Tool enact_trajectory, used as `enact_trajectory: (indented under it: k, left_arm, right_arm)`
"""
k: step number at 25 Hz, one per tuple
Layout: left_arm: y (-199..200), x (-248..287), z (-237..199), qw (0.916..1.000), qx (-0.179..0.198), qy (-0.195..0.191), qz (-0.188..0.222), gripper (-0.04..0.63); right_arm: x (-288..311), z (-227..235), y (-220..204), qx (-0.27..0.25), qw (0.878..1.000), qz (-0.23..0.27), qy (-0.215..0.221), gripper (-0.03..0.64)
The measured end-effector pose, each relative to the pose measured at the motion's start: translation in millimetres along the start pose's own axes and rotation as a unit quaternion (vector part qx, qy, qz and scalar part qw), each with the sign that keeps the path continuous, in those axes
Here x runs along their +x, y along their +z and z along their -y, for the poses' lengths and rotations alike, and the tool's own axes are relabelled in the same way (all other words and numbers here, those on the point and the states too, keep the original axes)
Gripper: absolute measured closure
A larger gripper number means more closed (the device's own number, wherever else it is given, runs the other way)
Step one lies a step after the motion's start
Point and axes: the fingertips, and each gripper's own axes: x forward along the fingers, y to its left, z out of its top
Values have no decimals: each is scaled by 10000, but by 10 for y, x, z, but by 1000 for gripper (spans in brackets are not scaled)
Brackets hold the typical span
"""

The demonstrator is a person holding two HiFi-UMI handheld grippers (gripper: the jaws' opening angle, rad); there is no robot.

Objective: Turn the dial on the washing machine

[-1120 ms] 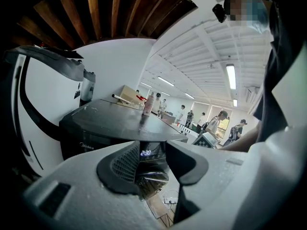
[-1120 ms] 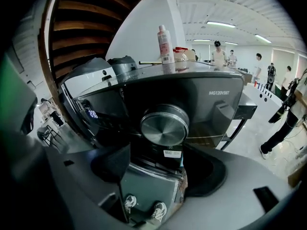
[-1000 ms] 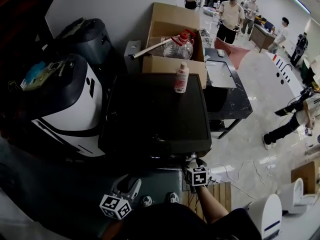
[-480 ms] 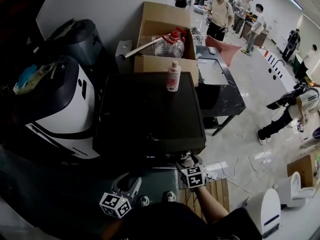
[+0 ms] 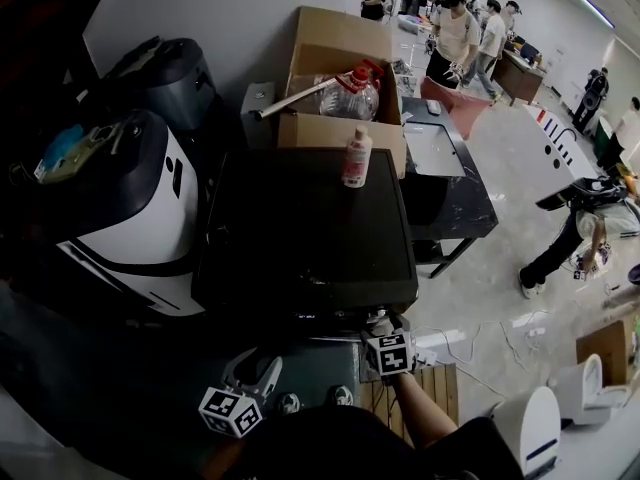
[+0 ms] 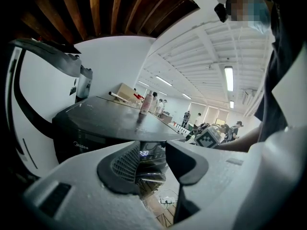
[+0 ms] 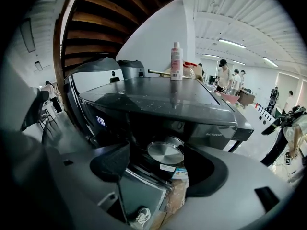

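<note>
Hardly anything moved: right gripper (image 7: 160, 169) stays at the washing machine's (image 5: 300, 218) front, jaws spread either side of the silver dial (image 7: 165, 152) under the lid edge, not yet closed on it. Turn not started, I judge; grip and twist remain. Left gripper (image 6: 152, 164) hangs left of the dial, spread, empty. Front badge (image 6: 80, 147) reads "Midea"; lit display (image 6: 144, 153) shows roughly 2:30.

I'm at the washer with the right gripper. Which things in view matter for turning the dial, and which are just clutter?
For the job:
washing machine
dial, between the open jaws of the right gripper

Just lying about:
bottle, standing on the machine's top
cardboard box, behind the machine
left gripper, open and empty
</note>
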Motion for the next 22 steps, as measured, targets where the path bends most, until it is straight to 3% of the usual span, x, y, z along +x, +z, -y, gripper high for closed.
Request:
enact_trajectory:
  k: [16, 22]
  left_arm:
    - [5, -23, 10, 10000, 25, 27, 26, 431]
    - [13, -39, -4, 10000, 39, 5, 13, 431]
  right_arm:
    - [35, 37, -24, 251, 9997, -29, 48, 276]
    - [-69, 28, 77, 379, 9991, 201, -1, 276]
